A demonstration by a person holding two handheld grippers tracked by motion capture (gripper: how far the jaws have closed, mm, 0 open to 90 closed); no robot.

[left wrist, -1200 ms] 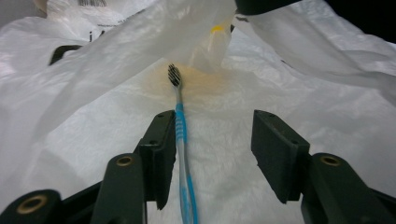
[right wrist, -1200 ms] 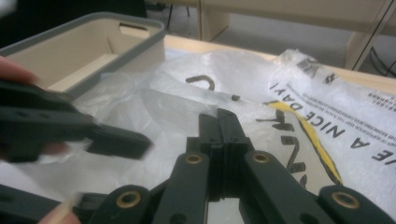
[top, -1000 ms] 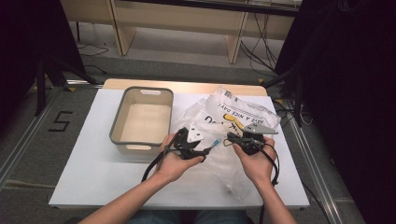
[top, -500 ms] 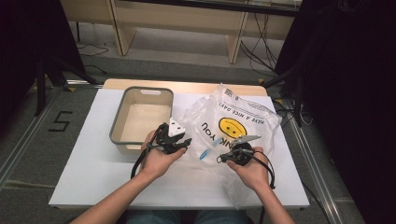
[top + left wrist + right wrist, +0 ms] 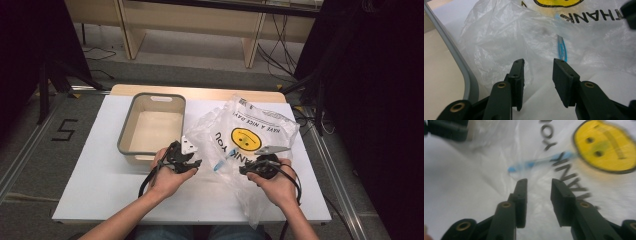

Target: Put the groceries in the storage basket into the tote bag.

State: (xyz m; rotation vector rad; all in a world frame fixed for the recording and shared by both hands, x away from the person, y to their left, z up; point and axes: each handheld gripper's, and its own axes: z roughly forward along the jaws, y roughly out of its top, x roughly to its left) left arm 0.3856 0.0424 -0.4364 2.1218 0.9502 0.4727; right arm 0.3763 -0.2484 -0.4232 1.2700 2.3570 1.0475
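Both hands had dropped back toward the near tabletop (image 5: 100, 195) edge, the left gripper (image 5: 192, 163) and right gripper (image 5: 246, 170), jaws just opened and released, flanking the plastic bag (image 5: 250, 135) lying beside the bin (image 5: 150, 127), likely to regrip it.

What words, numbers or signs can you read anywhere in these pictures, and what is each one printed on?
"THANK YOU": black letters on the crinkled translucent white plastic bag, beside its yellow smiley face.
"HAVE A NICE DAY": smaller black letters along the edge of the same bag.
"5": black tape numeral on the grey floor left of the white table.
Print on the blue-and-clear slim item showing through the bag: too blurred to read.
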